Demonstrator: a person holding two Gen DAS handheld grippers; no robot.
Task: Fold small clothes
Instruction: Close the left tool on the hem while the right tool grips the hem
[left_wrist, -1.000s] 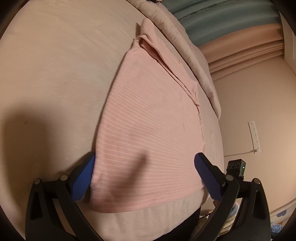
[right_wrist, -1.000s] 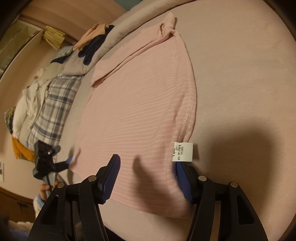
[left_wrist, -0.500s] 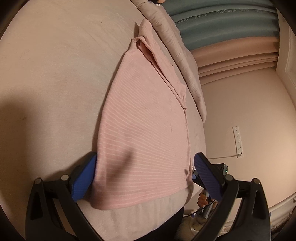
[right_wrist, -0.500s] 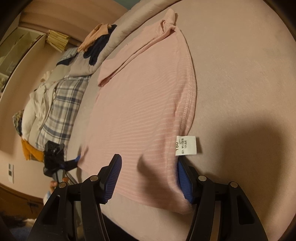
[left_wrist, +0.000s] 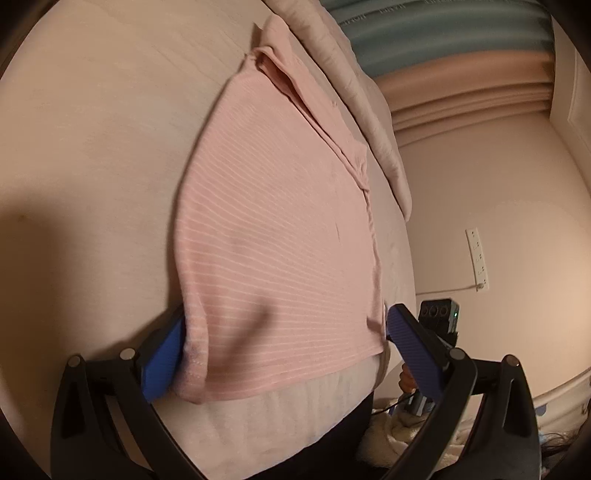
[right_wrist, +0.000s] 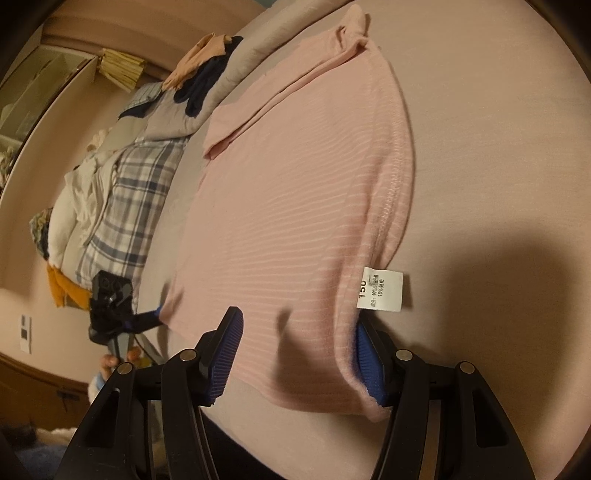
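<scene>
While the pink striped shirt (left_wrist: 280, 229) lies flat, each hand-held gripper, left (left_wrist: 288, 350) and right (right_wrist: 295, 354), gapes wide around its hem.

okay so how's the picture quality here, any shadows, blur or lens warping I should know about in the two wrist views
Left wrist view: warm dim light, a dark shadow on the bed sheet, strong fisheye bending with black corners, pink striped shirt slightly soft. Right wrist view: same warping, a large shadow right of the white care label, whose small print is too blurry to read; the clothes pile at the edge is stretched.
</scene>
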